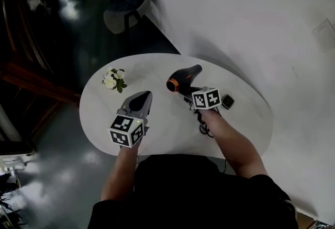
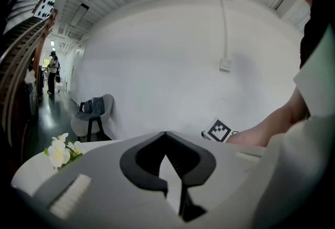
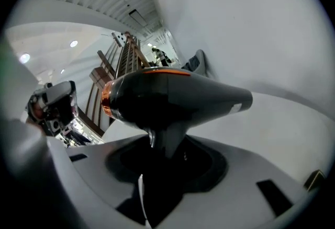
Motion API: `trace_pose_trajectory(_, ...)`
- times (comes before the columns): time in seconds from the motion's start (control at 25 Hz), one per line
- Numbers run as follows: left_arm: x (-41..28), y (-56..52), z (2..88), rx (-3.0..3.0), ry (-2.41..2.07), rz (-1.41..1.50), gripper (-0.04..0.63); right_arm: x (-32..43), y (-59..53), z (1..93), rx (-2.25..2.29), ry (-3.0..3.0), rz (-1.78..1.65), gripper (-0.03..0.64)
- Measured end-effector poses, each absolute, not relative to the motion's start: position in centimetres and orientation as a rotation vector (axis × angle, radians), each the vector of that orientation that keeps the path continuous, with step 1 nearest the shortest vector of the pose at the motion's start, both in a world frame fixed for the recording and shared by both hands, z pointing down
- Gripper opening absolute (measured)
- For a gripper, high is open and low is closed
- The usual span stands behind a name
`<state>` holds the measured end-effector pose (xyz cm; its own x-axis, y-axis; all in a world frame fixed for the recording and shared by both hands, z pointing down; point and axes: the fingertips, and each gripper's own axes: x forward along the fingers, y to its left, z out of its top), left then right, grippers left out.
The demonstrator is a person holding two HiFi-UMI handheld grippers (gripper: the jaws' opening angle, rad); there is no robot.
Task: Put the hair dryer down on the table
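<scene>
Looking steeply down on a white, smooth, oval table [image 1: 167, 123] set against a white wall. Over the table's far middle, a black plastic hair dryer with an orange ring round its wide end [image 1: 183, 78], barrel roughly level, wide end to the left, tapered end to the far right. Held by its handle in the right gripper [image 1: 189, 93]: tongs drawn narrow and clamped on that handle, plain in the right gripper view. Apparently lifted off the tabletop (contact underneath cannot be ruled out from these angles).

To the near left, the left gripper [image 1: 142, 100], tips closed together on nothing, poised above bare table, taking no part. Further left, near the rim, a small sprig of white flowers with green leaves [image 1: 114, 80]. Just right of the right gripper, a small black square object [image 1: 227, 101]; beneath the right forearm, a dark cable [image 1: 204, 128] lying on the table.

Task judged not yet done: dryer in hand, not resting on its own. Left to do: lowering onto a bare patch, opening the tongs, drawing away.
</scene>
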<state>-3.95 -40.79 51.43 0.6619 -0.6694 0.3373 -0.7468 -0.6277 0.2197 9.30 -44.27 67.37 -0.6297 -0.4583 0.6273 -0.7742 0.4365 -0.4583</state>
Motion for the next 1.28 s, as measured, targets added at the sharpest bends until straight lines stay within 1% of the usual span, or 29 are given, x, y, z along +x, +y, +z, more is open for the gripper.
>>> trace_pose_trajectory(0.44, -6.9, -39.8, 52.2, 2.475, -1.220, 0.357, 0.009, 6.9, -44.5, 72.3, 0.973, -2.130, 0.950, 0.183)
trace_pose_trajectory(0.8, -6.5, -39.4, 51.8, 2.488, -1.216, 0.371, 0.009, 7.6, -44.1, 74.5, 1.006, -2.082, 1.076, 0.183)
trace_pose_trajectory(1.04, -6.1, -40.1, 51.3, 2.506, -1.219, 0.355, 0.009, 9.6, -44.6, 72.2, 1.030, -2.163, 1.150, 0.190)
trace_pose_trajectory(1.28, -4.0, -41.2, 49.7, 2.573, -1.165, 0.335, 0.009, 13.7, -45.7, 65.5, 1.178, -2.316, 1.141, 0.190)
